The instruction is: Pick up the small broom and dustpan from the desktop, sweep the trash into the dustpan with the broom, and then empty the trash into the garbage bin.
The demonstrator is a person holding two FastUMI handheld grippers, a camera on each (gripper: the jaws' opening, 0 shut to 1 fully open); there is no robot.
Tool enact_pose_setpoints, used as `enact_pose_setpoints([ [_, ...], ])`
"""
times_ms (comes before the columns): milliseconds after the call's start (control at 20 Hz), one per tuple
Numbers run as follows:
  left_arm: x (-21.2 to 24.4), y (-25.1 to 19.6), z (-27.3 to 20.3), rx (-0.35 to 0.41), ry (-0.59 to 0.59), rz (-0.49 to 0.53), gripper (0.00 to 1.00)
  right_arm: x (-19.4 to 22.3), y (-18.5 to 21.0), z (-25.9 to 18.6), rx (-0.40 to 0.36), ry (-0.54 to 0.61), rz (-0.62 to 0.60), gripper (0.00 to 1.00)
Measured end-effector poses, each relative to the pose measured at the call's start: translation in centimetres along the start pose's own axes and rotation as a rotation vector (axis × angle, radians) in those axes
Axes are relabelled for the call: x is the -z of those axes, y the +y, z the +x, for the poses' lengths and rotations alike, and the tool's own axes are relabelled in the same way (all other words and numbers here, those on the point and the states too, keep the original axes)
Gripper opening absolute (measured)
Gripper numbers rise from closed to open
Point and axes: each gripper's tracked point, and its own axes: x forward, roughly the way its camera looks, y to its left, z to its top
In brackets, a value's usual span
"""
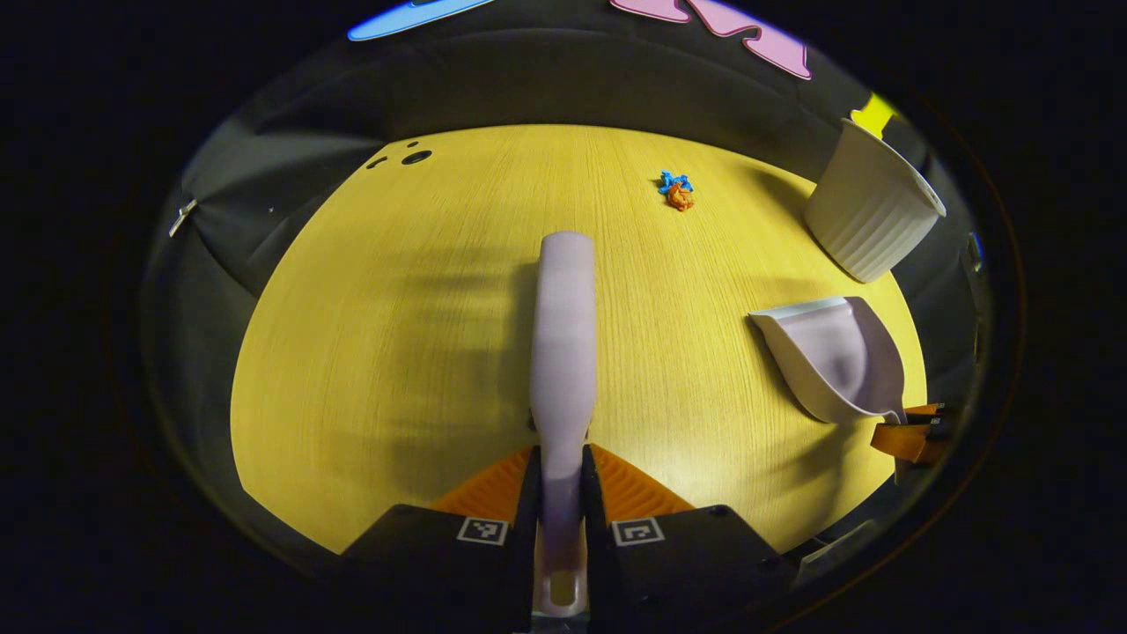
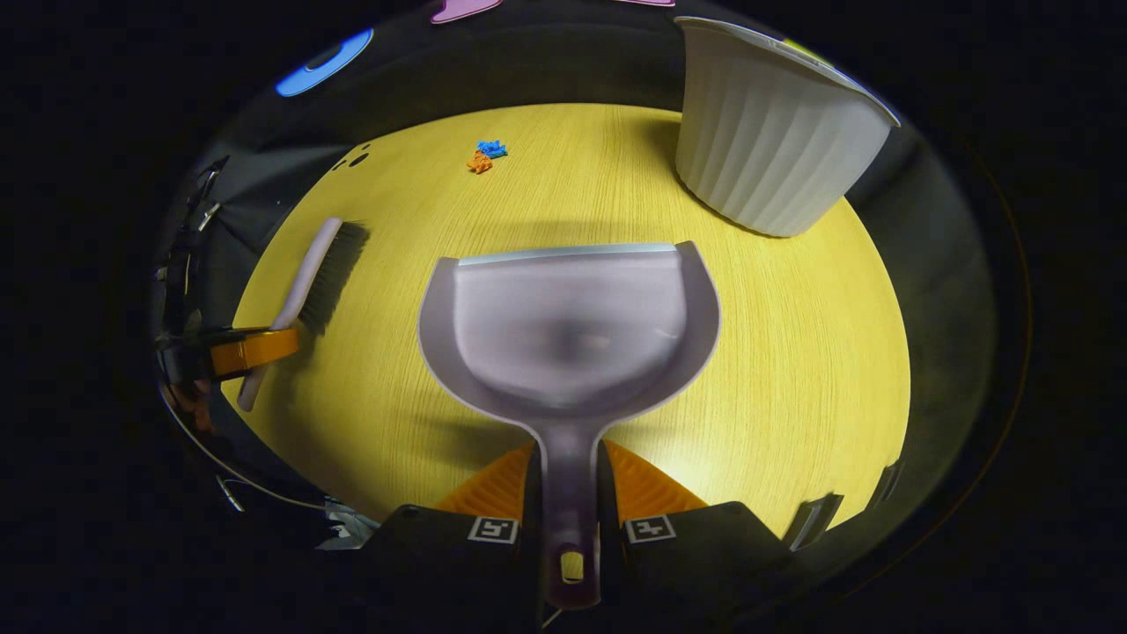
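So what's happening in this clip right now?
A person is doing a desktop sweep-up with two handheld grippers. The left gripper is shut on the small broom by its handle; the right gripper is shut on the dustpan handle. The trash, small blue and orange bits, lies unswept farther out on the desk, and the white garbage bin stands upright nearby.

One broom (image 1: 563,343) is on the desktop (image 1: 396,352), with one dustpan (image 2: 570,326) toward the desktop's right edge. One ribbed white garbage bin (image 2: 766,132) stands at the far right corner. Two small scraps of trash lie touching near the far edge: one blue scrap (image 1: 675,182) and one orange scrap (image 1: 681,199). Three dark holes (image 1: 416,158) mark the far left corner. Two grippers are in use, the left gripper (image 1: 562,493) and the right gripper (image 2: 569,497).
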Motion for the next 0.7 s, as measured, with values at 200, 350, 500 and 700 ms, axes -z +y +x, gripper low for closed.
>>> enact_pose_setpoints([
  [200, -0.5, 0.1, 0.1, 0.016, 0.016, 0.001, 0.24, -0.7, -0.8, 0.2, -0.020, 0.004, -0.048, 0.29],
  [350, -1.0, 0.2, 0.0, 0.036, 0.030, -0.008, 0.22, -1.7, -1.5, 0.5, -0.044, 0.011, -0.111, 0.29],
  [500, -2.2, 0.3, 0.6, 0.046, 0.038, -0.018, 0.20, -2.8, -1.9, 0.8, -0.075, 0.021, -0.187, 0.29],
  [700, -4.0, 0.5, 1.4, 0.044, 0.036, -0.023, 0.19, -4.6, -2.5, 1.3, -0.113, 0.035, -0.274, 0.29],
])
